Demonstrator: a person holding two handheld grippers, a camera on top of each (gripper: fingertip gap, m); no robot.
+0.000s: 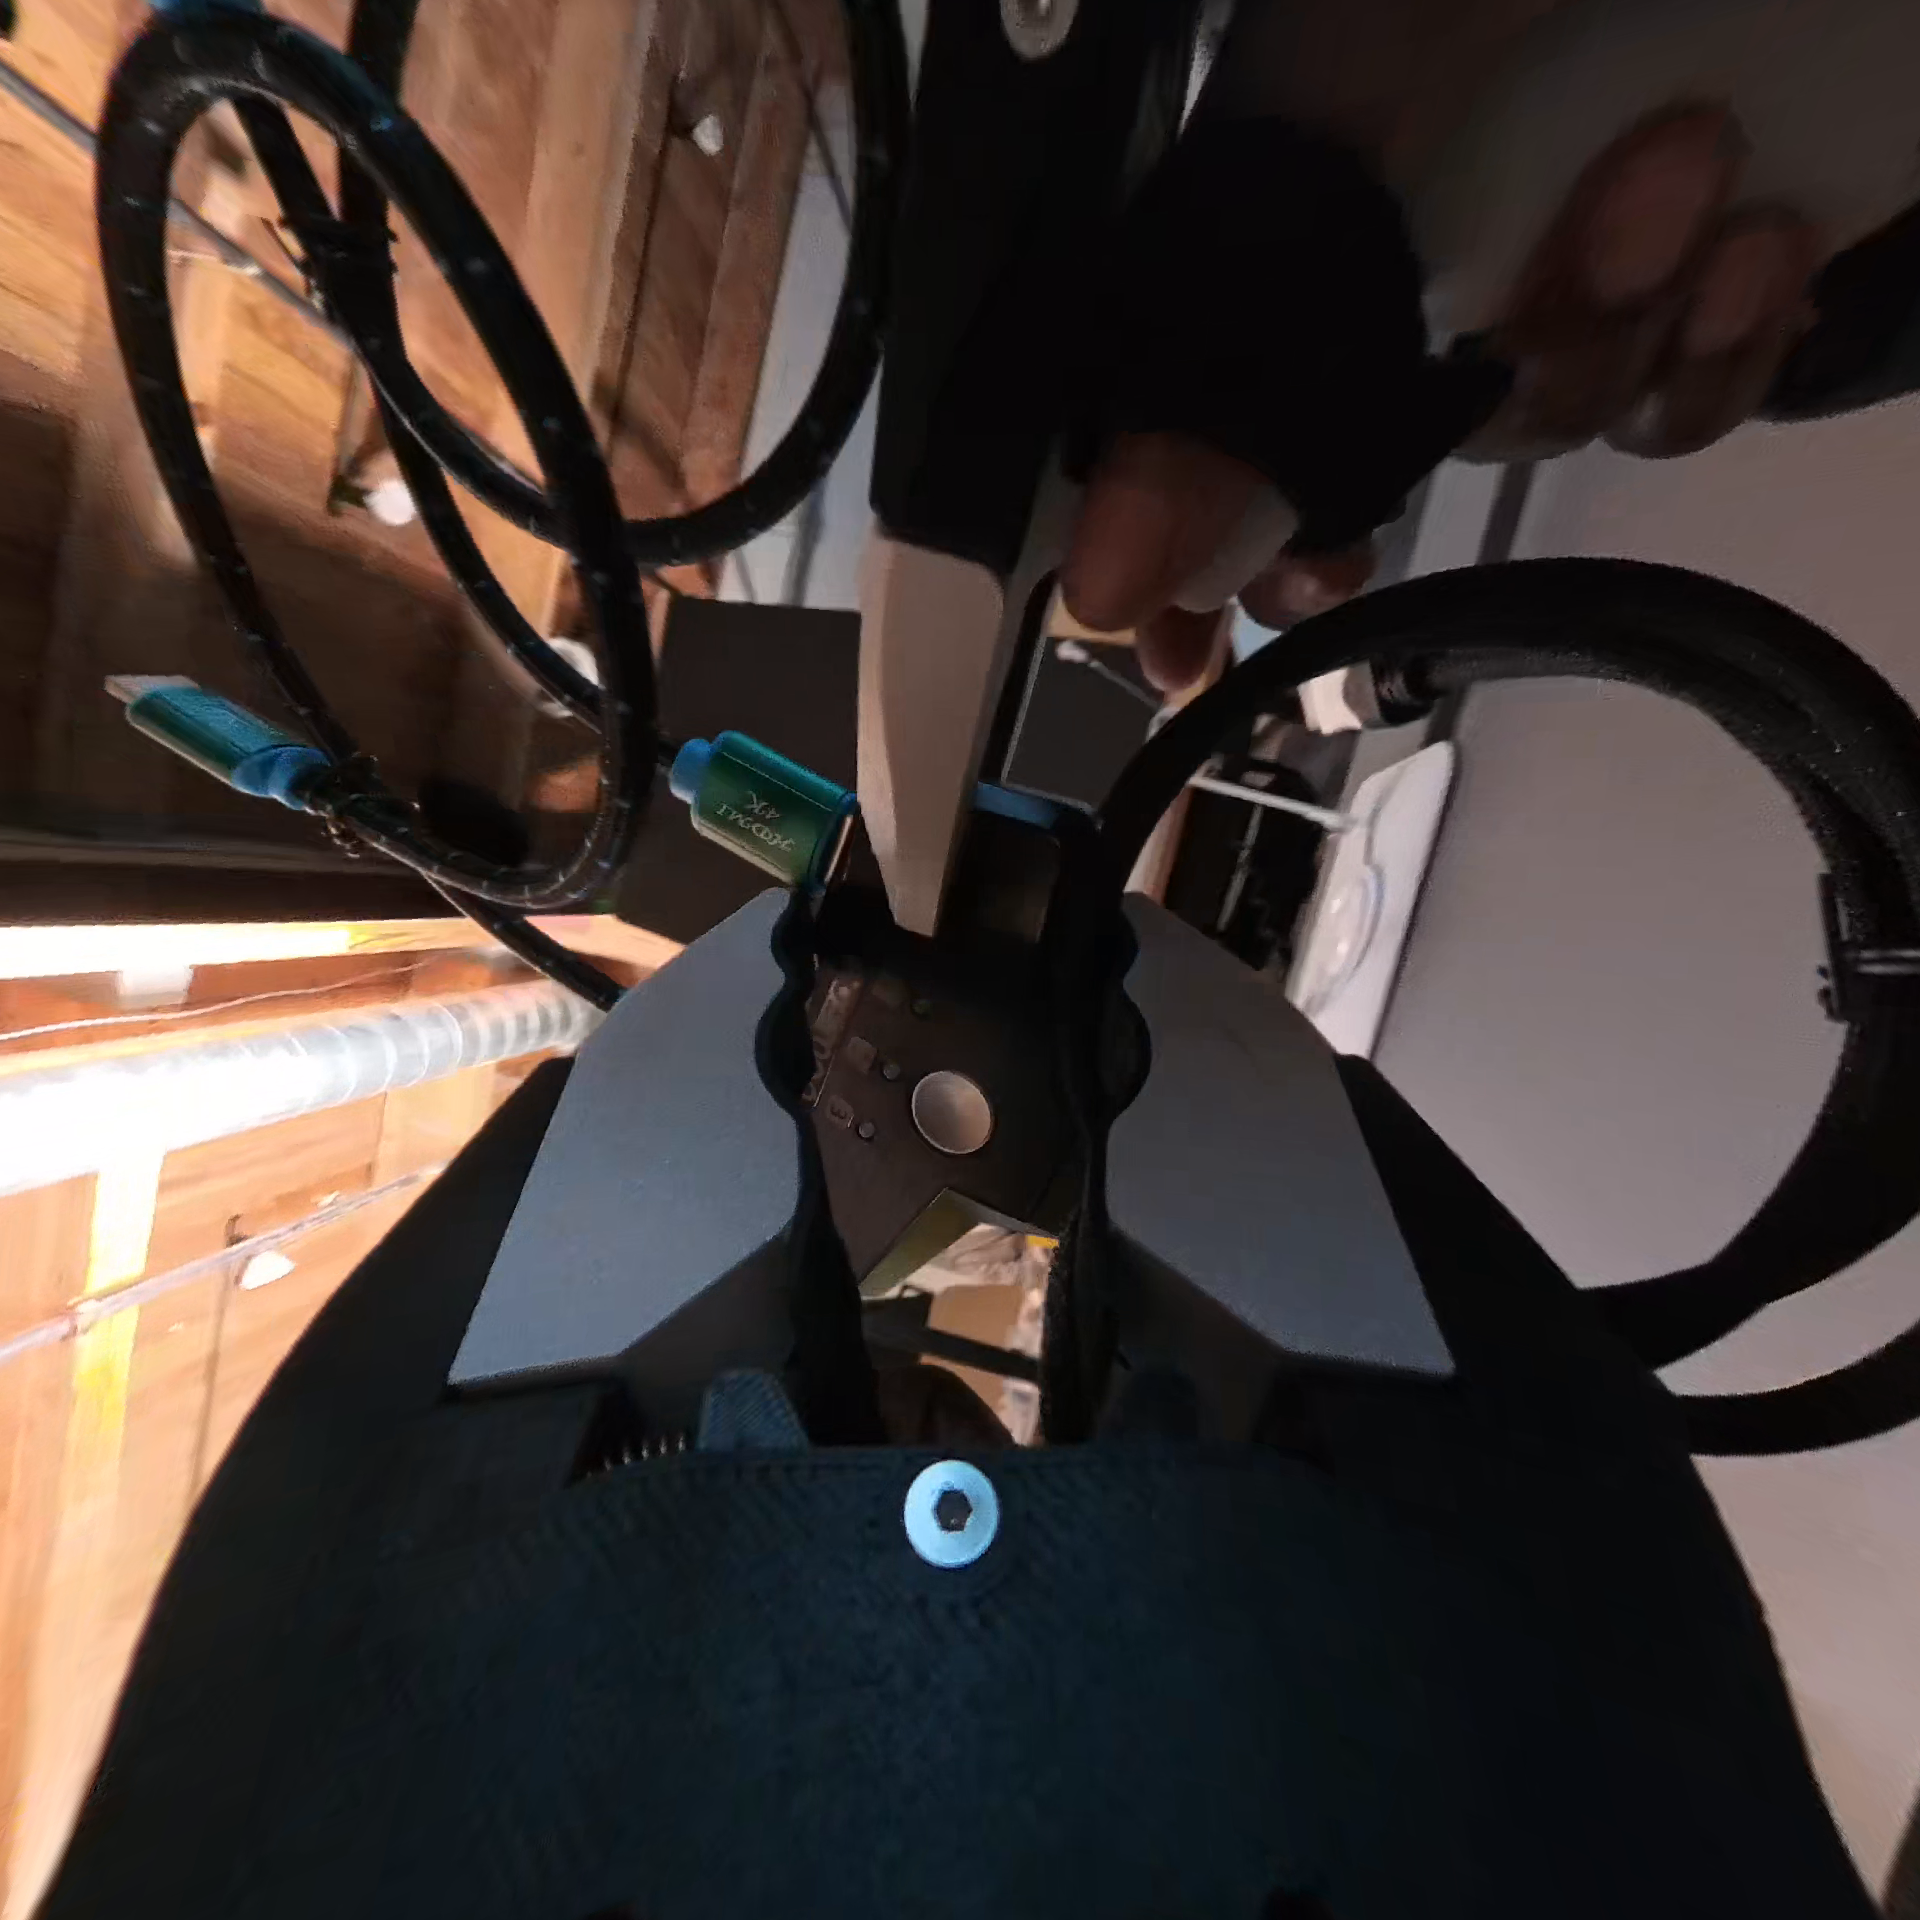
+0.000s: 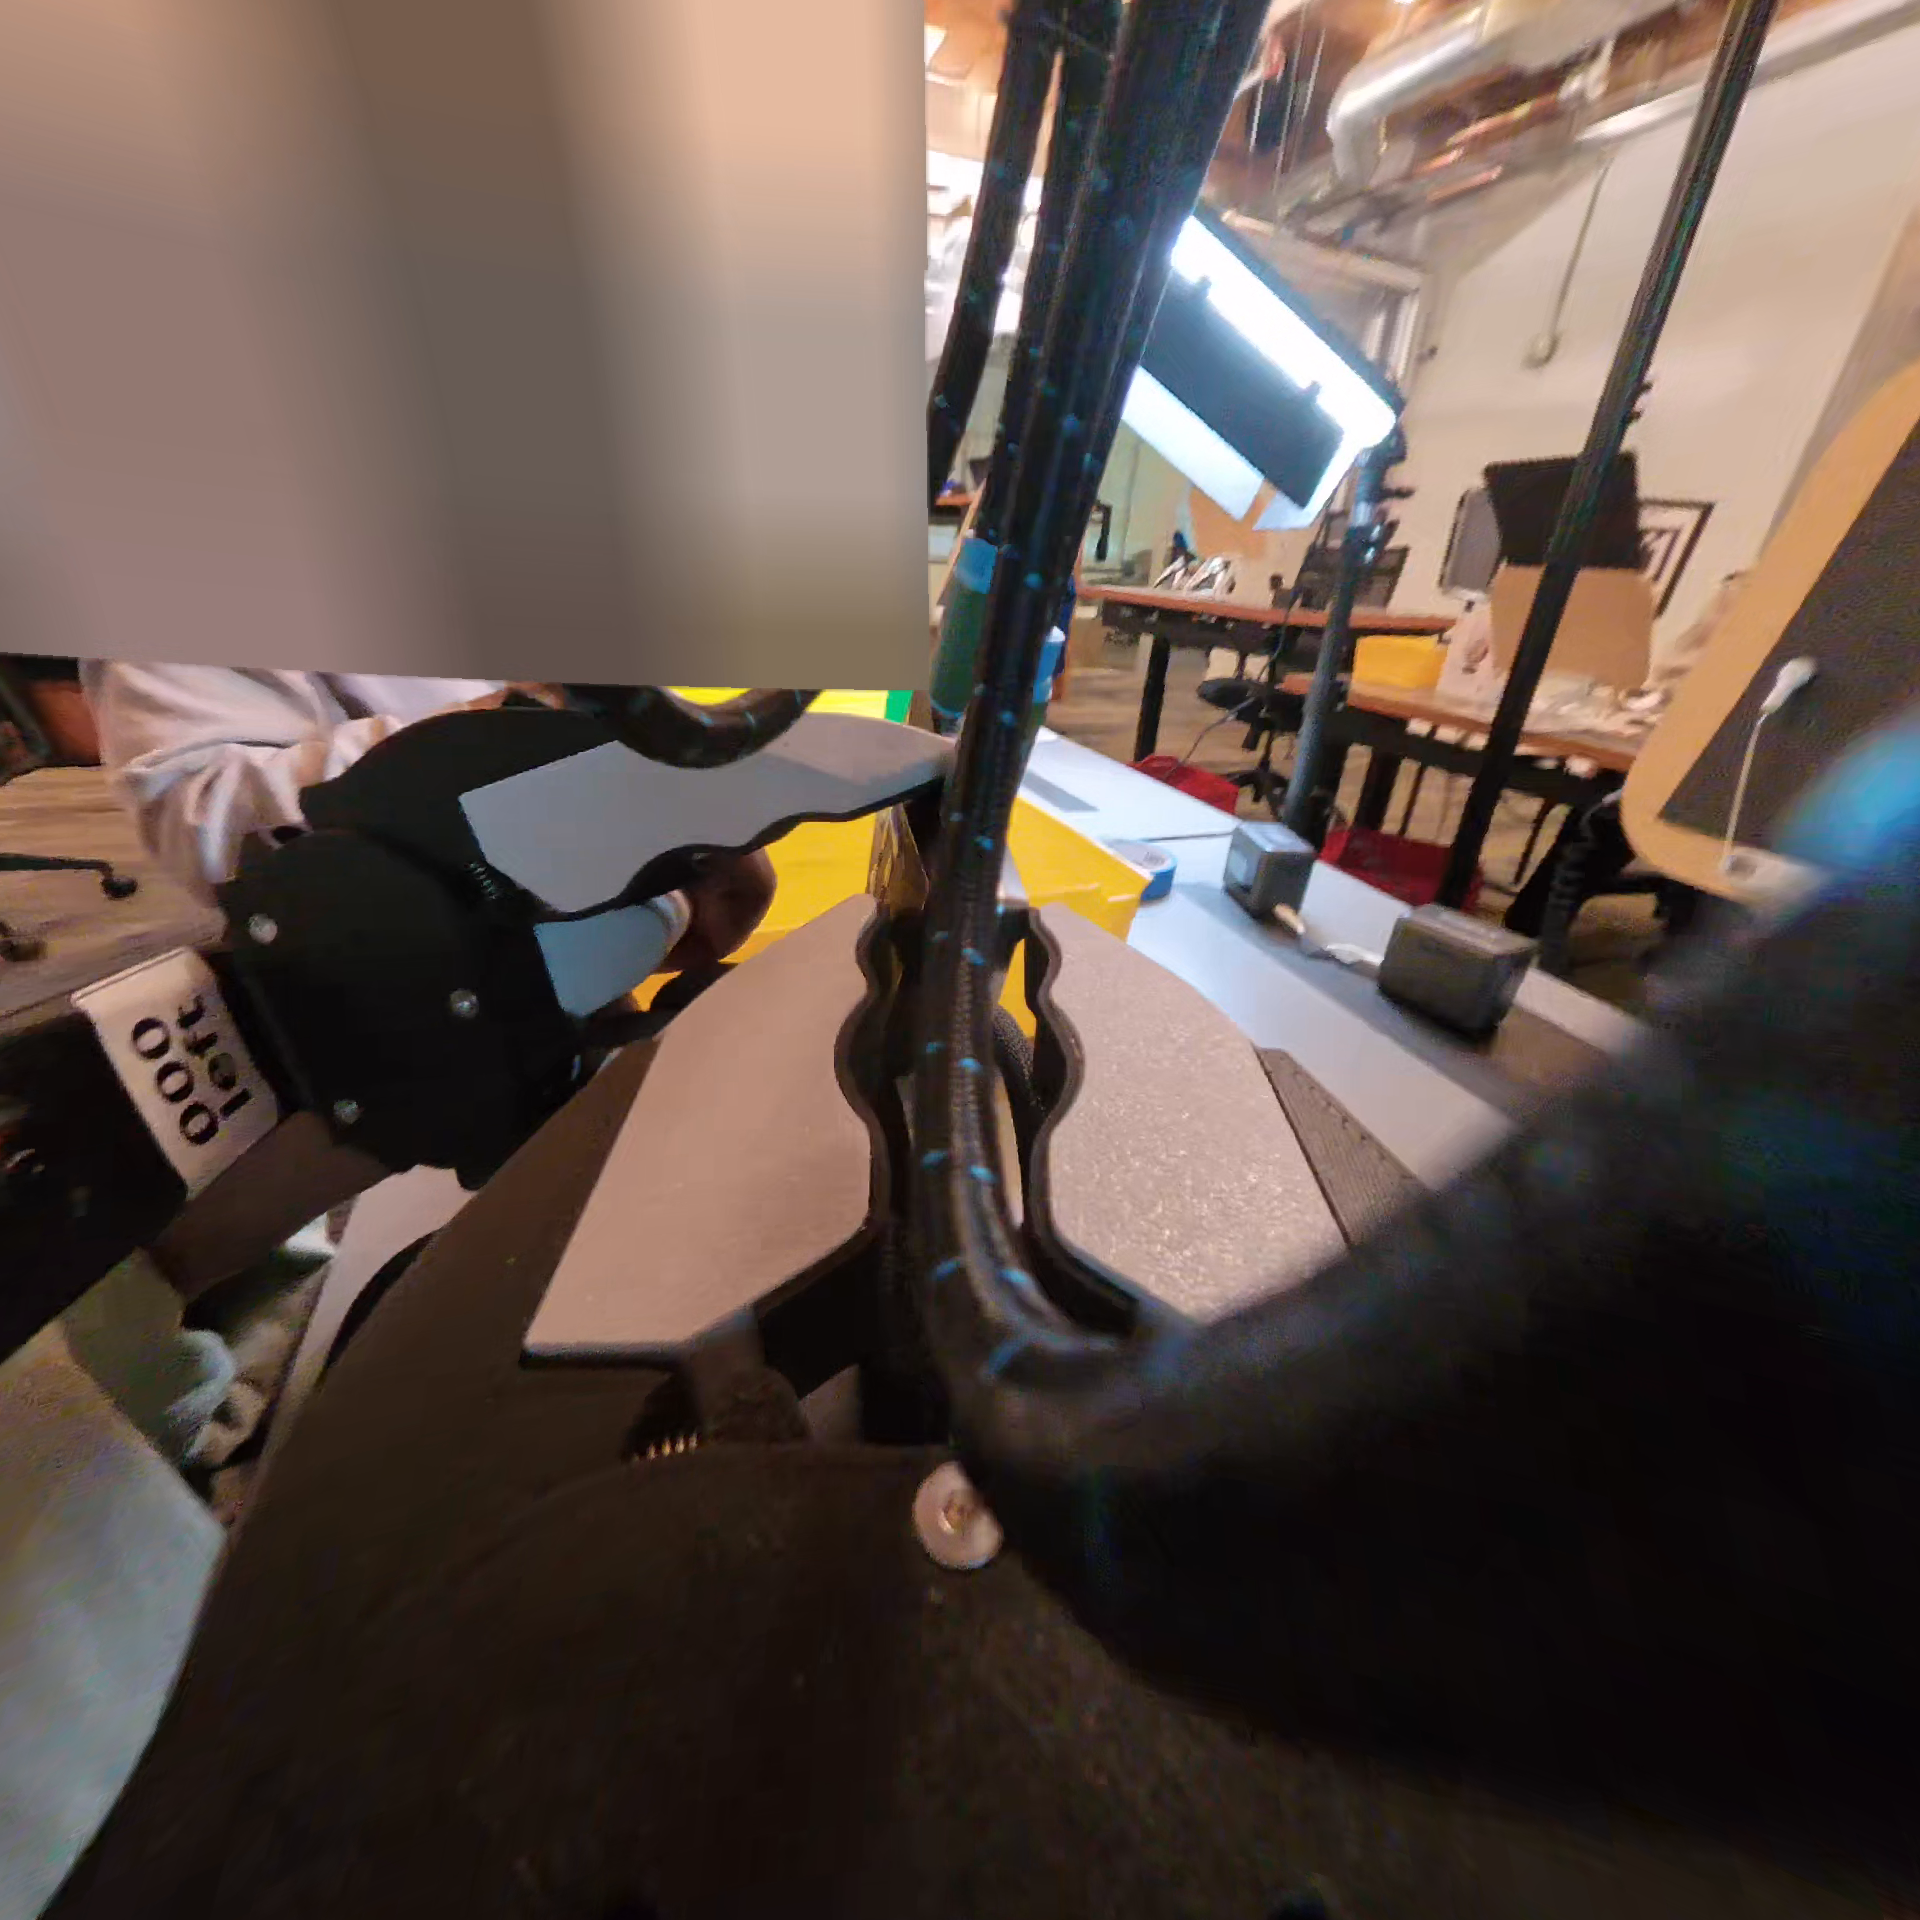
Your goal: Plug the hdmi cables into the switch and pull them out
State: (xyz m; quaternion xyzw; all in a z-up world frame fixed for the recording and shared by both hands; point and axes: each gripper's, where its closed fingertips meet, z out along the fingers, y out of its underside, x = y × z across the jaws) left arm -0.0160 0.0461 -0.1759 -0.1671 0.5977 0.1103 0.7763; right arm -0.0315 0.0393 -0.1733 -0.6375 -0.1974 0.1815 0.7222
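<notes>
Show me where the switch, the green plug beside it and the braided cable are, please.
switch (image 1: 935,1091), left wrist view, round button face.
green plug (image 1: 764,810), left wrist view, green shell.
braided cable (image 2: 951,1091), right wrist view, stretch between fingers.

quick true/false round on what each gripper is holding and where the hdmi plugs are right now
1. The left gripper is clamped on the switch. True.
2. The right gripper is open and empty. False: its fingers are closed on a black braided cable.
3. A green-shelled plug sits at the switch's edge, beside the left gripper's fingertips. True; whether it is fully seated cannot be told.
4. Both green plugs are in the switch. False: a second green plug hangs free, off to the left.
5. The switch lies flat on a table. False: it is held up in the air between the left gripper's fingers.
</notes>
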